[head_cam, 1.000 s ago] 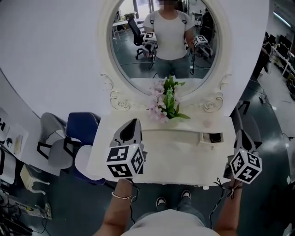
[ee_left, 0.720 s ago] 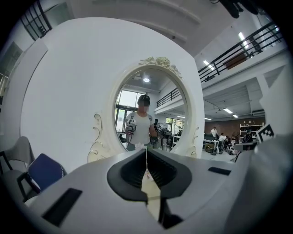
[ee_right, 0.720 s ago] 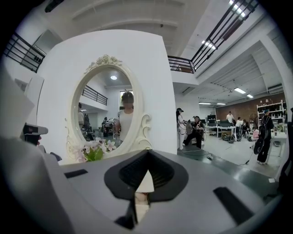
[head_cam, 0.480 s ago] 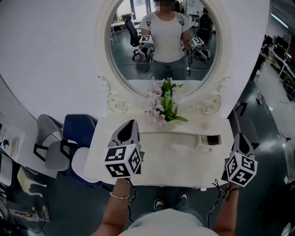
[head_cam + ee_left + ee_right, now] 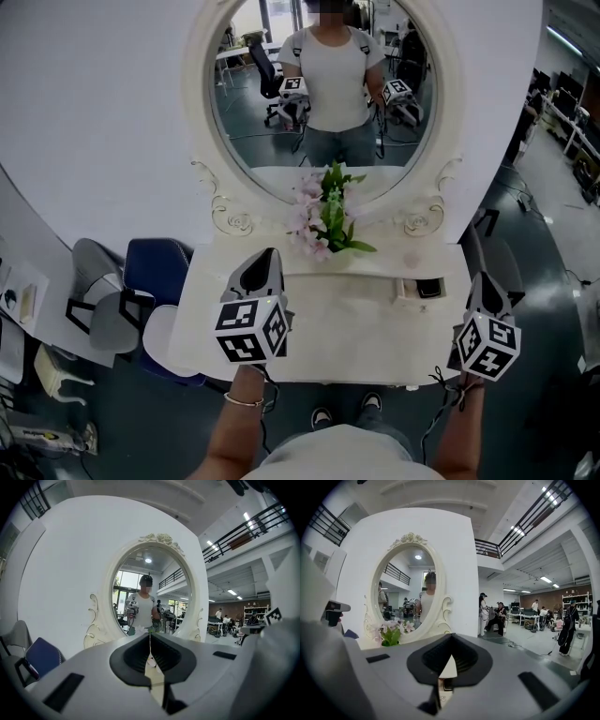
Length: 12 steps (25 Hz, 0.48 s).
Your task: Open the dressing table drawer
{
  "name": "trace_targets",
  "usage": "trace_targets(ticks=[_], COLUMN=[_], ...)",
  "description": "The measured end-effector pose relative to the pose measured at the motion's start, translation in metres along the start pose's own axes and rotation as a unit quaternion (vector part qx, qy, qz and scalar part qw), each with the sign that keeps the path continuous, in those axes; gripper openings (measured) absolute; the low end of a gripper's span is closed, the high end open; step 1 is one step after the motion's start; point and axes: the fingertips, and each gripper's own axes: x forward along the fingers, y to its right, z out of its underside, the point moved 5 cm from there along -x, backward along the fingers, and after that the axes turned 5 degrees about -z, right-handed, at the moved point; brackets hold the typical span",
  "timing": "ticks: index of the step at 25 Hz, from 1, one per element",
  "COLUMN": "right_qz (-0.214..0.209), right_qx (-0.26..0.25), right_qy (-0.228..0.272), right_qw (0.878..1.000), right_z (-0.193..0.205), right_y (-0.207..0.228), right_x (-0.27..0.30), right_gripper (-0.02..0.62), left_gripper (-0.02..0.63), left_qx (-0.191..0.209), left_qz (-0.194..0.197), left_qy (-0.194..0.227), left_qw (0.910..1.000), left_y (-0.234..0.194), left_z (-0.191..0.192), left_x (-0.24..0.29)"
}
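**Person:** torso and both forearms at the lower edge of the head view. A bracelet [image 5: 247,398] sits on the left wrist. Shoes [image 5: 326,412] stand on dark floor just below the table front.

**Left gripper** [image 5: 265,258]: held over the front left part of the table, pointing toward the mirror. Its jaws are pressed together with nothing between them.

**Right gripper** [image 5: 481,281]: held at the table's right end, just off its edge. Its jaws meet at the tips and grip nothing.

**Table** [image 5: 366,333]: cream top, bare in front, with a raised ledge along the back.

**Drawer** [image 5: 424,288]: small, set in the ledge toward the right.
- Seen from above, it stands a little out from the ledge and its inside is dark.
- It lies just left of the right gripper's tip, not touching it.
- It is well apart from the left gripper.

**Flowers** [image 5: 325,220]: pink blooms and green leaves, at the middle of the ledge, in front of the mirror.

**Mirror** [image 5: 323,89]: oval, in a cream frame with scrolls at the base. It reflects the person holding both grippers.

**Blue chair** [image 5: 157,267] and **grey chair** [image 5: 101,305]: left of the table, side by side.

**Wall** [image 5: 103,112]: a white panel behind the mirror.

**People** [image 5: 499,618]: seen in the right gripper view, far off in an open hall to the right of the wall.
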Motion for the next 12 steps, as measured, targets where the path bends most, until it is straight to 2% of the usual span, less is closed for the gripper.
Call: trace_targets(ticks=[12], right_qz=[-0.012], right_qx=[0.008], right_qy=[-0.011], right_qw=[1.000], right_z=[0.007], right_y=[0.003], right_x=[0.012], right_gripper=[0.003], left_gripper=[0.021], left_qx=[-0.001], left_qz=[0.000], left_qy=[-0.011], left_qw=[0.9999], left_y=[0.007], left_z=[0.007], left_x=[0.013])
